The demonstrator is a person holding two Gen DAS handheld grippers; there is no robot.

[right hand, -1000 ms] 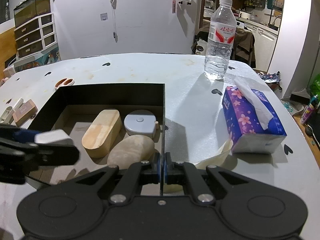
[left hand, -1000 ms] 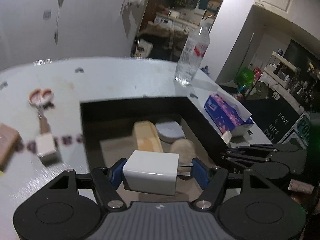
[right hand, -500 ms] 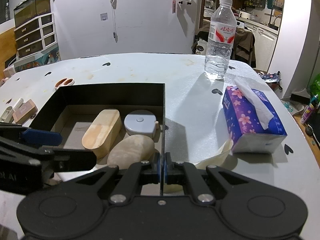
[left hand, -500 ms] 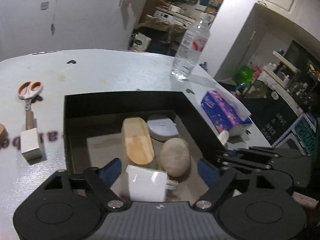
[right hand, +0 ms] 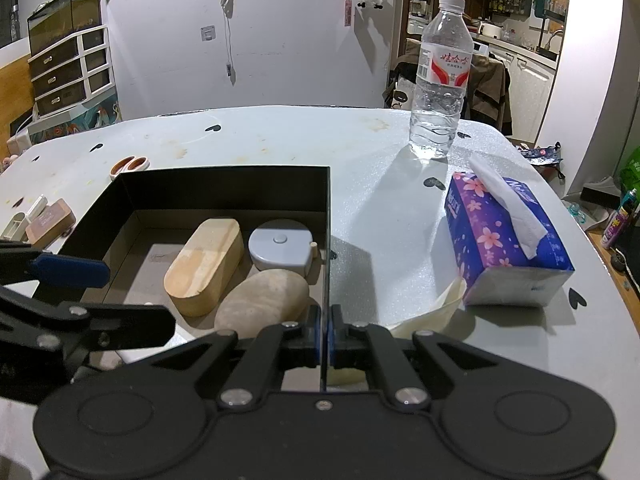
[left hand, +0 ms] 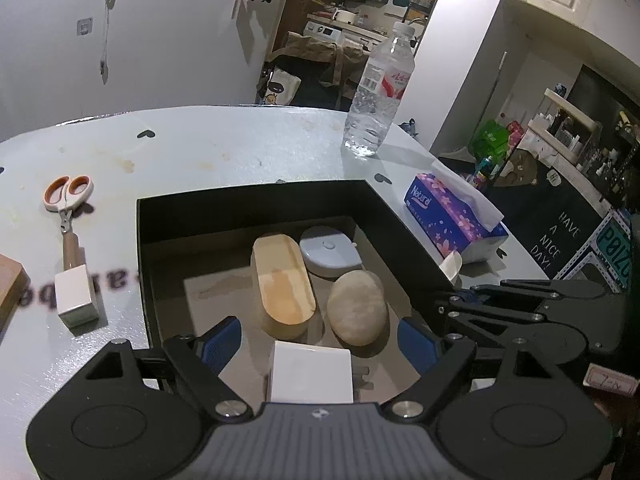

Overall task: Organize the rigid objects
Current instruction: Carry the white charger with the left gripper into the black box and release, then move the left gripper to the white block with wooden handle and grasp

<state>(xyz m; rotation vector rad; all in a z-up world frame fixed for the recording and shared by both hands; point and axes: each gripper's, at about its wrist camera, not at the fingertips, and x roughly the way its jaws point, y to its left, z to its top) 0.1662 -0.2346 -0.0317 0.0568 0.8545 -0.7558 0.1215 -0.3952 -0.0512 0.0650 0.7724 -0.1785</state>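
Note:
My left gripper (left hand: 320, 340) stands open over the near end of the black box (left hand: 256, 206). A white charger (left hand: 310, 372) lies loose on the box floor just below and between the blue pads (left hand: 222, 338), which do not touch it. Beyond it lie a wooden oval case (left hand: 284, 284), a pale stone (left hand: 357, 307) and a grey-blue round tape measure (left hand: 330, 252). My right gripper (right hand: 324, 340) is shut on the thin right wall of the box (right hand: 329, 240). On the table to the left lie scissors (left hand: 66, 200) and a white cube (left hand: 76, 294).
A water bottle (right hand: 440, 80) stands at the back right of the table. A purple tissue box (right hand: 504, 240) sits right of the black box, with a crumpled paper (right hand: 436, 312) beside it. A brown block (right hand: 50, 224) lies at the left edge.
My left jaws opened and let go of the white charger, which now rests on the box floor. The right gripper kept still on the box wall.

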